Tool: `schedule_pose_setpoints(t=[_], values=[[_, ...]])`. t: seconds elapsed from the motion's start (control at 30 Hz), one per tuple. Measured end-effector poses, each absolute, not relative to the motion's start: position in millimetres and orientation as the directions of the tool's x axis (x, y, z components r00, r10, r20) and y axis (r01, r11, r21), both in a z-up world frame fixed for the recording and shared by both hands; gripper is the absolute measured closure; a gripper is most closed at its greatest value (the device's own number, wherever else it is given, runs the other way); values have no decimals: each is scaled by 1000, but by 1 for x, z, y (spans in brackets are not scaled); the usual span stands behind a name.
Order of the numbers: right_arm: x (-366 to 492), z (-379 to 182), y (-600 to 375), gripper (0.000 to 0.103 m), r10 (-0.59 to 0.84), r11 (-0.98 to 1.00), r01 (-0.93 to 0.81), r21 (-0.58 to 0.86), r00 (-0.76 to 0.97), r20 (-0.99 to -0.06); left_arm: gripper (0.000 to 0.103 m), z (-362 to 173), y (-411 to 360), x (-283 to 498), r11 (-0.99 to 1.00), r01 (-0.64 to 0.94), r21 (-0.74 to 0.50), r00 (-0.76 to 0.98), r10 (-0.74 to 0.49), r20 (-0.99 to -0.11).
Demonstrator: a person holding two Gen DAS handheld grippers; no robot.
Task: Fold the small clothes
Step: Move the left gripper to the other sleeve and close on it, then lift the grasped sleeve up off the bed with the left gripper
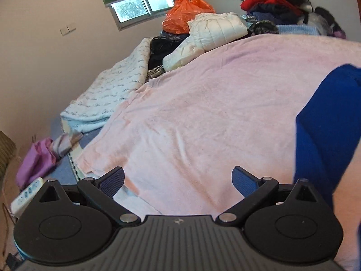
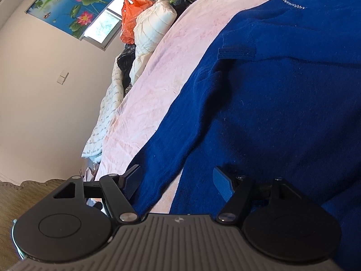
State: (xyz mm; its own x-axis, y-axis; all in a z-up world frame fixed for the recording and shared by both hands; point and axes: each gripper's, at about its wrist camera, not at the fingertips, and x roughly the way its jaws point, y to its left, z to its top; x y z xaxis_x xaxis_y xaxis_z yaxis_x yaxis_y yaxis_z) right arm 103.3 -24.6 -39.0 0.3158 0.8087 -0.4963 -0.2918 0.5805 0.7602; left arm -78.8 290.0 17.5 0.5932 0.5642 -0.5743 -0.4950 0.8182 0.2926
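Blue sweater [image 2: 270, 94] laid flat on pink blanket [image 1: 203, 113] covering bed; clothes pile [image 1: 277, 2], white jacket [image 1: 216, 27], orange bag [image 1: 185, 11] heaped at far end; lotus blind [image 2: 74, 6] hung over window; left gripper [image 1: 178, 180] spread, empty; right gripper [image 2: 176, 183] spread over sweater edge, nothing pinched

pink blanket [image 1: 203, 117] (bed), blue sweater [image 2: 270, 113] lying flat

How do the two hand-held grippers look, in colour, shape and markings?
Both look alike. The left gripper and right gripper each have a grey ribbed body with a small round logo, two black round discs, black link arms with silver pivot pins, and fingers faced with blue textured pads. No cables or sleeves show.
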Motion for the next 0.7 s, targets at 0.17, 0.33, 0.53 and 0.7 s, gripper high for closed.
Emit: schedule_pose_setpoints(t=[0.17,0.33,0.53,0.7], values=[[96,-36,-14,30,830,556,-333,762,270,-488,0,19,243,-77,970,-139,199,682,239,-691],[85,-35,3,30,840,542,-375,752,216,-497,1,-7,173,-91,902,96,421,724,227,-652],[82,-36,3,24,833,552,-376,744,213,-510,56,-36,175,-87,914,107,391,631,242,-737],[81,-37,4,23,830,557,-375,741,213,-516,72,-32,190,-85,943,102,316,604,194,-773]])
